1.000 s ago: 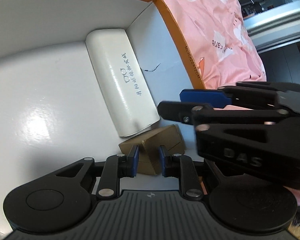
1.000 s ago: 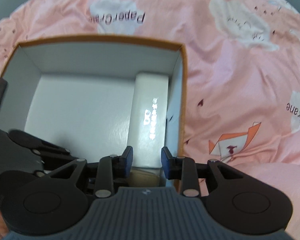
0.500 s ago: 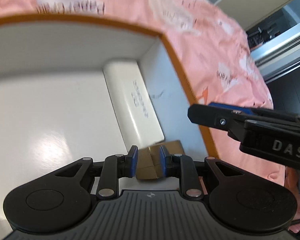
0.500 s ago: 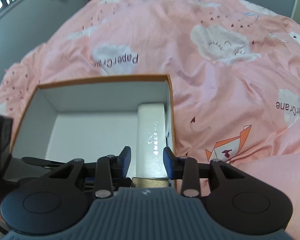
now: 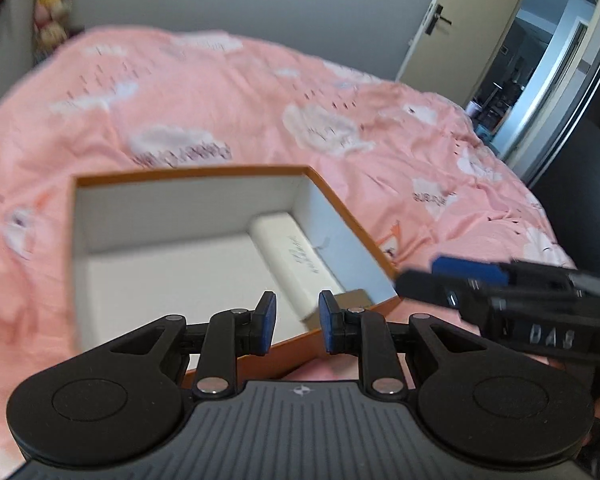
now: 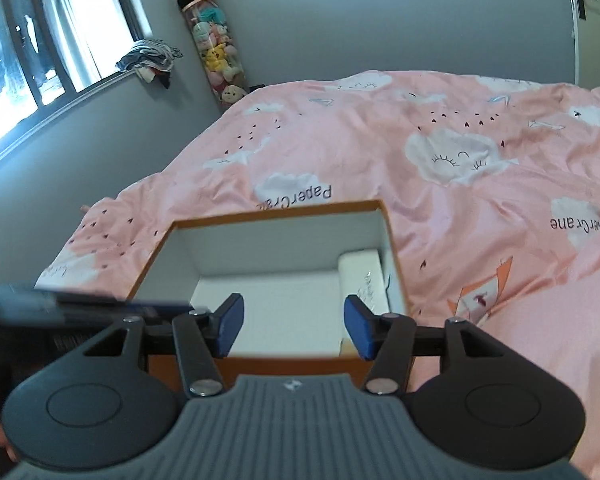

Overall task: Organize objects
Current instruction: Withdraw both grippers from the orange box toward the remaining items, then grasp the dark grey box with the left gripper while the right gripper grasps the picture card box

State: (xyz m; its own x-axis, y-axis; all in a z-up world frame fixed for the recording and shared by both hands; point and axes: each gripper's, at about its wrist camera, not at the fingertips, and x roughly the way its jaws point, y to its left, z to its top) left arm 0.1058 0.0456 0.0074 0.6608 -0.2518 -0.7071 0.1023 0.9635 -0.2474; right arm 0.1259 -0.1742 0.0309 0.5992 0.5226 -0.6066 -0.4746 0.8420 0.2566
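The left gripper (image 5: pixel 296 322) hangs above the near edge of the box (image 5: pixel 356 224), its jaws a narrow gap apart with nothing between them. Inside, a white case (image 5: pixel 296 260) lies along the right wall, with a small brown carton (image 5: pixel 354 300) at its near end. The right gripper (image 6: pixel 292 326) has just been opening and is empty, over the pink bedspread (image 6: pixel 480 184).

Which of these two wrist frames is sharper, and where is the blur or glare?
Left wrist view: motion blur smears the pink cloud-print bedspread and the orange-rimmed white box; the bright doorway is washed out. Right wrist view: mostly sharp, though the window is blown out, the fisheye bends the walls, and the left hand-held gripper at the frame edge is streaked.
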